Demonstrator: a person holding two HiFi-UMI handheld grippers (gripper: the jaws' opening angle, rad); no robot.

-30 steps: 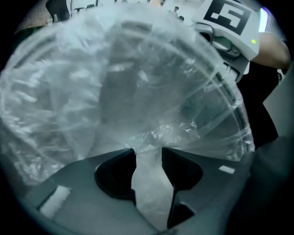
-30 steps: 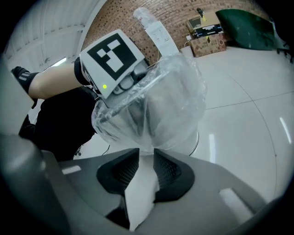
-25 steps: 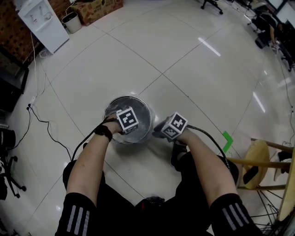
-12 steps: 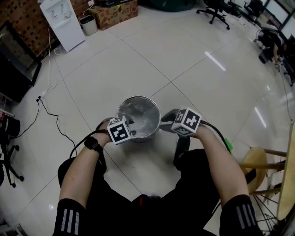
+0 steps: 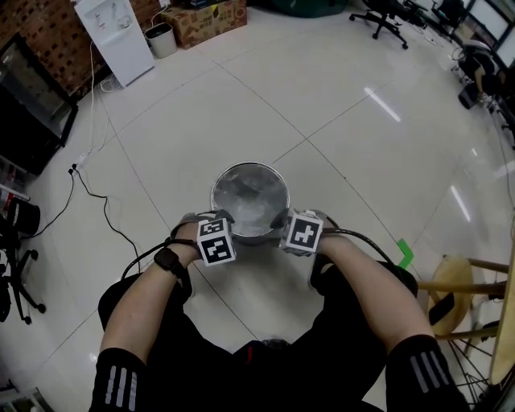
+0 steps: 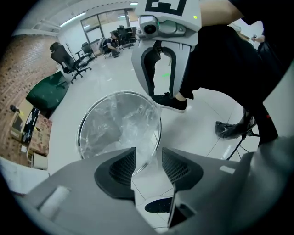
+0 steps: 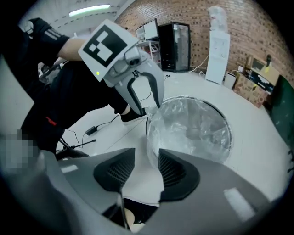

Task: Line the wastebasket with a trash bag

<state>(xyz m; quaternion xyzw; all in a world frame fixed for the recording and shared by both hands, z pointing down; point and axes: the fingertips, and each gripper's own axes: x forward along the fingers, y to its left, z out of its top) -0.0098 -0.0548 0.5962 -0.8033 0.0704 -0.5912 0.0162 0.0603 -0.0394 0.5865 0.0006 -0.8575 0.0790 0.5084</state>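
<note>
A round metal wastebasket (image 5: 283, 211) stands on the tiled floor with a clear trash bag (image 5: 248, 197) inside it, the film crumpled and folded over the rim. Both grippers hover just off its near rim. My left gripper (image 5: 217, 225) is at the near left, jaws apart, with only loose bag film (image 6: 120, 128) showing in the gap of the left gripper (image 6: 147, 160). My right gripper (image 5: 294, 225) is at the near right; its jaws have just been opening, and the right gripper (image 7: 147, 163) has nothing pressed between the pads, with the bagged side (image 7: 193, 128) beyond.
A water dispenser (image 5: 113, 36), a small bin (image 5: 161, 39) and a cardboard box (image 5: 201, 16) stand at the far left. A black cable (image 5: 105, 209) trails over the floor. A wooden stool (image 5: 459, 298) and green tape (image 5: 402, 253) are at the right. The person's shoe (image 6: 167, 101) is beside the basket.
Both grippers have lifted and drawn back toward the person. The left came off the basket's opening to its near rim. The right swung from the basket's right side to the near rim.
</note>
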